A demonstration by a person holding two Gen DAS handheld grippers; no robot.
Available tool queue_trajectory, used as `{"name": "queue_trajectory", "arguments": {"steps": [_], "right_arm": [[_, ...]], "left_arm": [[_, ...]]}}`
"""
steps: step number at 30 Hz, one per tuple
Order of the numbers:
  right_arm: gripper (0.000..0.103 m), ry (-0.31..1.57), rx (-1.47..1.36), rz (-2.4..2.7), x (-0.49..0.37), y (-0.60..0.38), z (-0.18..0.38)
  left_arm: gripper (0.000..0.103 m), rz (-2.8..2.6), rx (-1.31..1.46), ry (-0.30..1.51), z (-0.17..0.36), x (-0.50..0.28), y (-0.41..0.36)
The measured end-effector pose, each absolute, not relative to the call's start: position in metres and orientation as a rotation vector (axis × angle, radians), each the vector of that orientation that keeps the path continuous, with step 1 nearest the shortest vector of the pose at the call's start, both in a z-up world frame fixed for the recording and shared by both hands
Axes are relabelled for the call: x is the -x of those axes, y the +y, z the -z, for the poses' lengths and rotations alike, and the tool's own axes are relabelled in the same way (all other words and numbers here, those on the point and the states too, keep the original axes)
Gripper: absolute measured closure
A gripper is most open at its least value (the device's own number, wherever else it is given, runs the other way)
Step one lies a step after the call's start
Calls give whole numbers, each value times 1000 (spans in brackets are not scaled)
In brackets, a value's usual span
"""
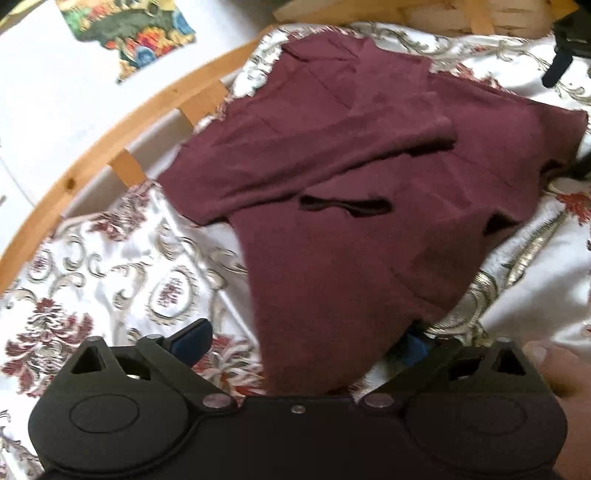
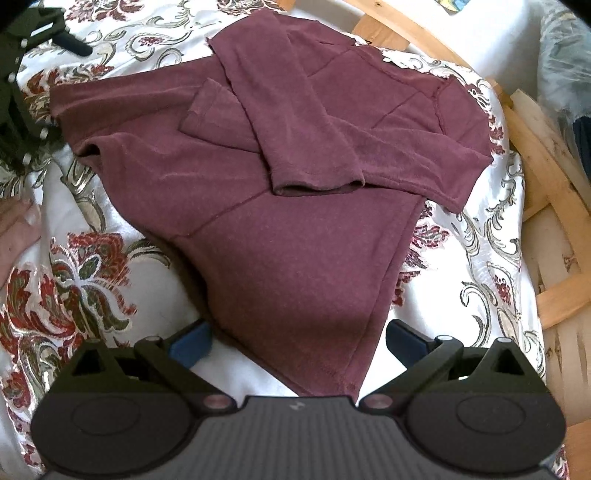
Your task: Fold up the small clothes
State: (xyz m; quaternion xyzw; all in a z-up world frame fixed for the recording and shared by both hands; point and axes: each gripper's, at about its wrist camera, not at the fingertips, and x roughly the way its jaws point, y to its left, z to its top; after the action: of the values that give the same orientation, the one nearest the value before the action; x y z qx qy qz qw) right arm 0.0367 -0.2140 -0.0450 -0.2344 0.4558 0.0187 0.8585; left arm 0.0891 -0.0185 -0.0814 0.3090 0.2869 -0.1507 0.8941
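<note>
A maroon long-sleeved top (image 1: 332, 177) lies on a floral white bedspread (image 1: 110, 273), its sleeves folded across the body. In the left wrist view my left gripper (image 1: 303, 343) has its jaws spread wide, and the near corner of the top drapes between them over the right finger. In the right wrist view the same top (image 2: 295, 221) runs down to a hem corner between the wide-spread fingers of my right gripper (image 2: 297, 341), which is open. The cloth lies in the gap without being pinched.
A curved wooden frame (image 1: 110, 147) edges the bed at the left, and also on the right in the right wrist view (image 2: 554, 177). A colourful patterned cloth (image 1: 140, 33) lies beyond it. The other gripper shows at the top left of the right wrist view (image 2: 33, 55).
</note>
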Motion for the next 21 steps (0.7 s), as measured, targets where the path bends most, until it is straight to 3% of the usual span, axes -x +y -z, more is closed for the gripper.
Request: {"name": "queue_trajectory", "arguments": {"steps": [7, 13, 19, 21], "right_arm": [[0, 927, 591, -34, -35, -201, 51], [0, 903, 580, -94, -30, -198, 47], [0, 908, 602, -104, -30, -194, 49], [0, 908, 606, -103, -31, -194, 50]], "left_arm": [[23, 306, -645, 519, 71, -89, -16], [59, 353, -630, 525, 69, -91, -19], [85, 390, -621, 536, 69, -91, -22], [88, 390, -616, 541, 68, -93, -24]]}}
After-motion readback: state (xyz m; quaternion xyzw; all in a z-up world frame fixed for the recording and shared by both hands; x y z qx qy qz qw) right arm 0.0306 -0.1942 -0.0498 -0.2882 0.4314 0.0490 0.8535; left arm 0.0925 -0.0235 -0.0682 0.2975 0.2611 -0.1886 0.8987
